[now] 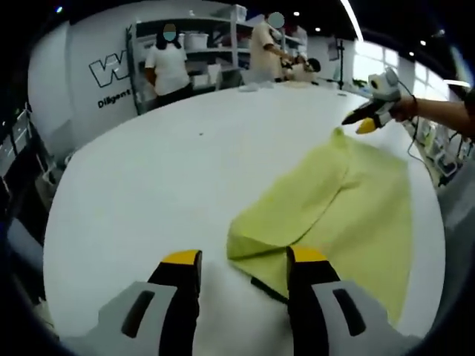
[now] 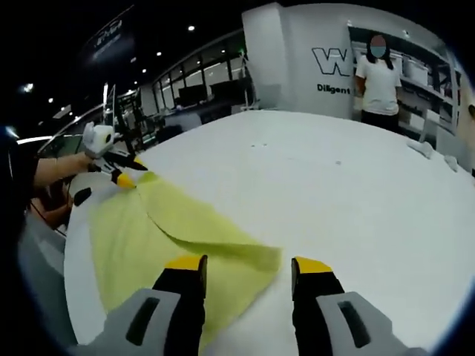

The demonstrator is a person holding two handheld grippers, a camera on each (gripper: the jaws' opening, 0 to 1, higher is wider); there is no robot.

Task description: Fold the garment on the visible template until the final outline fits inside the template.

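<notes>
yellow-green garment [image 1: 349, 204] lies half folded on the white table [image 1: 163, 170], both grippers' jaws released.

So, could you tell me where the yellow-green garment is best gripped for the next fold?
Probably the folded corner of the yellow-green garment, lying free on the white table just ahead of the right hand-held gripper. Come in low from the table side; its open jaws already straddle that corner.

Yellow-green garment [image 1: 349, 204] on white table [image 1: 163, 185], partly folded (corner turned over).
</notes>
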